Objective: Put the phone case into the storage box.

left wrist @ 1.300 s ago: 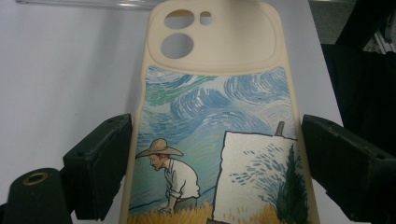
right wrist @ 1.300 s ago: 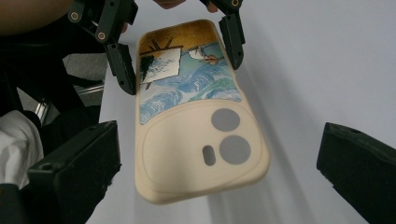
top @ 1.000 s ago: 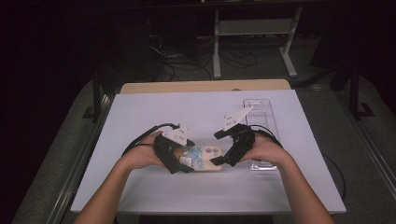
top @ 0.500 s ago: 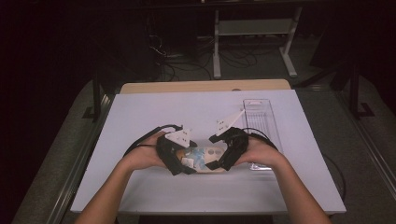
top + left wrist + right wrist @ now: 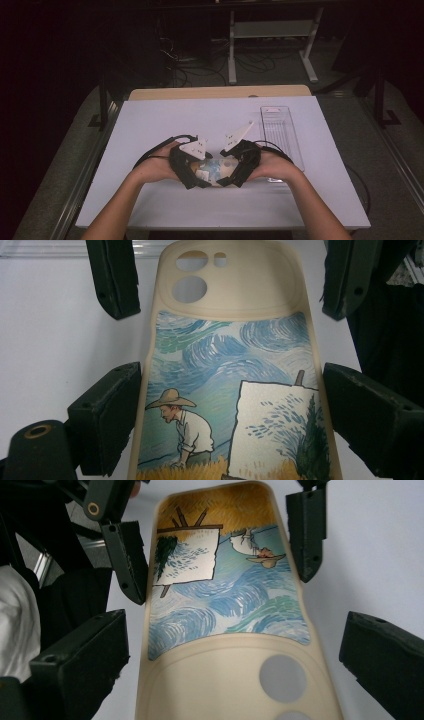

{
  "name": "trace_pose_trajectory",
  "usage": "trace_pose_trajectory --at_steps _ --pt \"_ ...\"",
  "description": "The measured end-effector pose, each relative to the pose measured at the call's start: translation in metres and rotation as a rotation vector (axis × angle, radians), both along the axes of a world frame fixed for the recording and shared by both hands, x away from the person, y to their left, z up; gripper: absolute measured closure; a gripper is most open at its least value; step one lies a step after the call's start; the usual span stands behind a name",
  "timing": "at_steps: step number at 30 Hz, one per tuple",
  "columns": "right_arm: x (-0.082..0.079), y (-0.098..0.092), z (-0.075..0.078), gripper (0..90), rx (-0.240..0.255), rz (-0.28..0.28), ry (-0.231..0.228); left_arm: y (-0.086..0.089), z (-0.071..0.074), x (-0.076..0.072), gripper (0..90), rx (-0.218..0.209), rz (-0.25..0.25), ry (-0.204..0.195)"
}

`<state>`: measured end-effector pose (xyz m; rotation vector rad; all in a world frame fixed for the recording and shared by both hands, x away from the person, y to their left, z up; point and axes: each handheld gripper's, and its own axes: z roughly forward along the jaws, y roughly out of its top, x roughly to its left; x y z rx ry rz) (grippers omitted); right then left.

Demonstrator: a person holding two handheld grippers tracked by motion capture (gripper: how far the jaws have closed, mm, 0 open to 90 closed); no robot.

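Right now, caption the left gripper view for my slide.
Left gripper clamps the painted phone case by its long edges on the white table, right gripper straddling its camera end.

Cream phone case [image 5: 235, 370] with painted swirling sky, flat on the white table [image 5: 150, 125]

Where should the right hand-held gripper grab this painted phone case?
Across the long side edges of the phone case, at the plain camera end, coming in from that end. The case lies flat and narrow on the table, and the right hand-held gripper already straddles it, jaws open.
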<state>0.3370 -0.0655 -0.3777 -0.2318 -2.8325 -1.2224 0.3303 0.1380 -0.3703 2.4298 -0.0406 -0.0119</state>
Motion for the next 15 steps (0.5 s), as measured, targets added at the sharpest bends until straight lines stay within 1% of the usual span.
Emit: trace_pose_trajectory --at_steps 1,6,7,9,10,15 --pt "-0.0003 0.0021 -0.0012 0.0 -0.012 0.007 -0.006 0.0 0.0005 0.0 11.5 0.003 -0.002 -0.001" --pt "-0.0012 0.0048 -0.0036 0.0 -0.026 0.015 -0.006 0.0012 0.0022 0.0006 11.5 0.001 -0.002 -0.004" --pt "-0.0014 0.0059 -0.0046 0.0 -0.037 0.02 -0.009 0.0013 0.0027 0.0011 11.5 0.001 -0.007 -0.013" --pt "-0.0025 0.0071 -0.0053 0.0 -0.041 0.021 -0.003 0.0012 0.0029 0.0011 11.5 -0.003 -0.008 -0.013" --pt "-0.0025 0.0071 -0.0053 0.0 -0.041 0.021 -0.003 0.0012 0.0031 0.0015 11.5 -0.004 -0.012 -0.02" --pt "-0.0031 0.0096 -0.0067 0.0 -0.06 0.031 0.0 0.0009 0.0029 0.0009 11.5 0.0 -0.007 -0.014"
